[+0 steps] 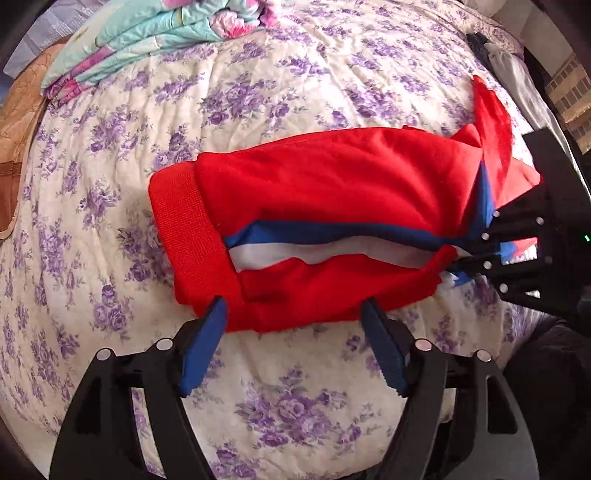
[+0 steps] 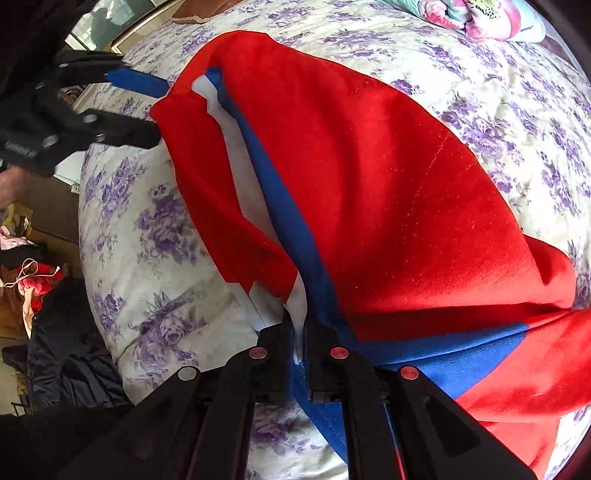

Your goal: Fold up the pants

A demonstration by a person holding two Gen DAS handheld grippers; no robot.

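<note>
Red pants with blue and white side stripes lie folded in a long bundle on the flowered bedspread. My left gripper is open, its blue-padded fingers touching the pants' near edge by the ribbed cuff. My right gripper is shut on the pants at the striped seam, at the end away from the cuff. The right gripper shows at the right of the left wrist view, the left gripper at the top left of the right wrist view.
A folded turquoise and pink quilt lies at the far end of the bed. Dark clothing sits at the far right edge. Beside the bed are dark garments and clutter on the floor.
</note>
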